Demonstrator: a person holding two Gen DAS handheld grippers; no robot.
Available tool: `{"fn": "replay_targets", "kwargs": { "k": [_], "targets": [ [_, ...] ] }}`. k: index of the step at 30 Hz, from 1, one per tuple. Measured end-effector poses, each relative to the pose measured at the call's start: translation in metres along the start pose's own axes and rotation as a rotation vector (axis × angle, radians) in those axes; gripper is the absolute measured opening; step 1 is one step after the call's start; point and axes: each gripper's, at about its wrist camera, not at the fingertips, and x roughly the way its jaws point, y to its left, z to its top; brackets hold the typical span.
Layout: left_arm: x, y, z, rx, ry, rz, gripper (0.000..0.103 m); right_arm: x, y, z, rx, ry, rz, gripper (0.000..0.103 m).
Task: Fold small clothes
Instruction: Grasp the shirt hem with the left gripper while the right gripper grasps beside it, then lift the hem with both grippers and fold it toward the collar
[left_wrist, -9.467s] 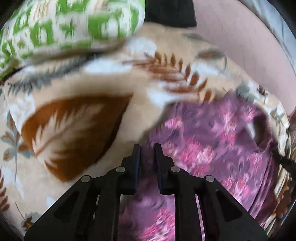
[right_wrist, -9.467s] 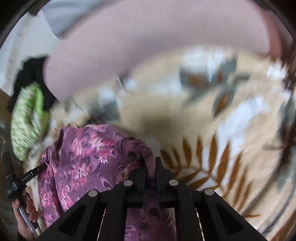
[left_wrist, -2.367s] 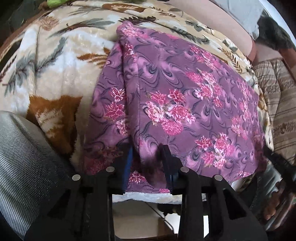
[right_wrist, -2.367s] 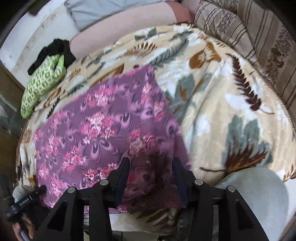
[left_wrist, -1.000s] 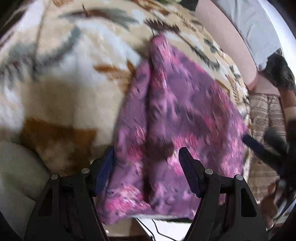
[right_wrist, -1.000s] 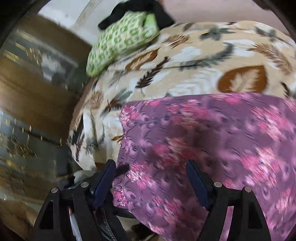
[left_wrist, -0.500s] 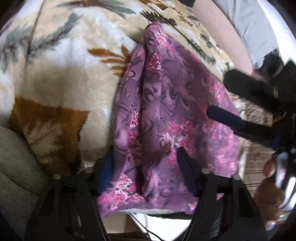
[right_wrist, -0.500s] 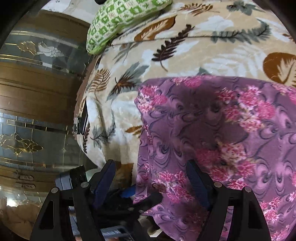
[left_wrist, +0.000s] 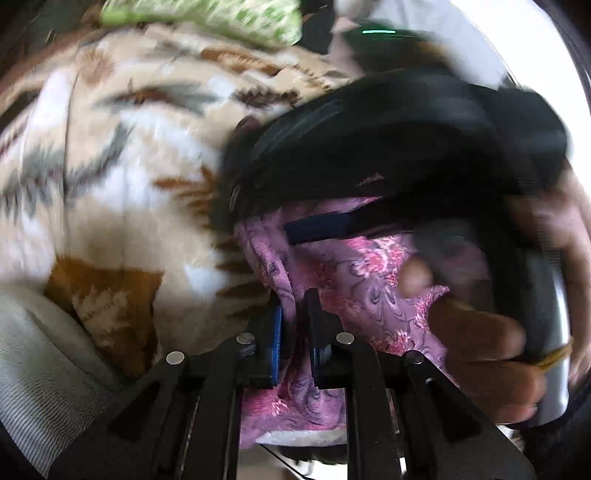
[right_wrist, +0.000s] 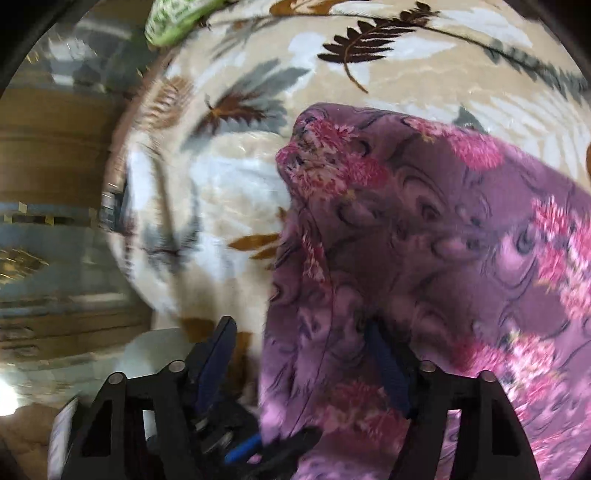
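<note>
Left wrist view: at lower centre, the left claw (left_wrist: 294, 325) is clamped on the purple floral garment (left_wrist: 354, 280), which lies on the leaf-print blanket (left_wrist: 122, 192). At right, the right claw (right_wrist: 301, 354) is closing around the garment's edge without pinching it yet. That thin edge could slip free, spoiling the fold.

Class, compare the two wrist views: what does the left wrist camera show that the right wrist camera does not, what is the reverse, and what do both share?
Only the left wrist view shows the person's hand carrying the right gripper, and the left gripper closing on a fold of the purple floral garment. Only the right wrist view shows wooden furniture. Both show the garment, the leaf-print blanket and a green patterned item.
</note>
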Motion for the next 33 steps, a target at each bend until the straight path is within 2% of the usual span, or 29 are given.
{"fn": "replay_targets", "kwargs": {
  "k": [1,2,4,7,9,13,17,20,24,26,31,33],
  "targets": [
    [0.0,-0.005,-0.001,0.024,-0.007,0.012,0.01,0.004,0.002,-0.001,-0.022,0.001,-0.064,0.04],
    [0.0,-0.009,-0.002,0.045,-0.008,0.021,0.01,0.005,0.001,-0.003,-0.021,-0.004,-0.088,0.033],
    [-0.001,-0.01,-0.003,0.056,-0.006,0.019,0.01,-0.001,-0.006,-0.007,-0.002,-0.028,-0.073,0.015],
    [-0.018,-0.02,-0.006,0.098,-0.029,0.026,0.009,-0.028,-0.027,-0.023,0.057,-0.103,0.04,0.013],
    [-0.04,-0.048,-0.009,0.204,-0.08,0.076,0.01,-0.055,-0.034,-0.041,0.049,-0.186,0.101,0.012],
    [-0.076,-0.105,-0.016,0.291,-0.101,-0.013,0.01,-0.12,-0.046,-0.087,0.035,-0.368,0.213,0.012],
    [-0.083,-0.17,-0.032,0.437,-0.095,-0.059,0.009,-0.168,-0.096,-0.146,0.116,-0.534,0.319,0.012],
    [-0.062,-0.22,-0.04,0.511,-0.042,-0.123,0.009,-0.18,-0.152,-0.188,0.202,-0.626,0.392,0.012],
    [-0.013,-0.272,-0.052,0.608,0.029,-0.143,0.01,-0.173,-0.23,-0.221,0.358,-0.687,0.482,0.012],
    [0.022,-0.291,-0.062,0.65,0.085,-0.133,0.009,-0.163,-0.273,-0.231,0.414,-0.702,0.485,0.012],
    [0.079,-0.303,-0.068,0.672,0.18,-0.176,0.01,-0.126,-0.341,-0.241,0.527,-0.709,0.554,0.012],
    [0.088,-0.302,-0.067,0.65,0.2,-0.211,0.009,-0.121,-0.357,-0.241,0.596,-0.682,0.535,0.012]
  ]
}}
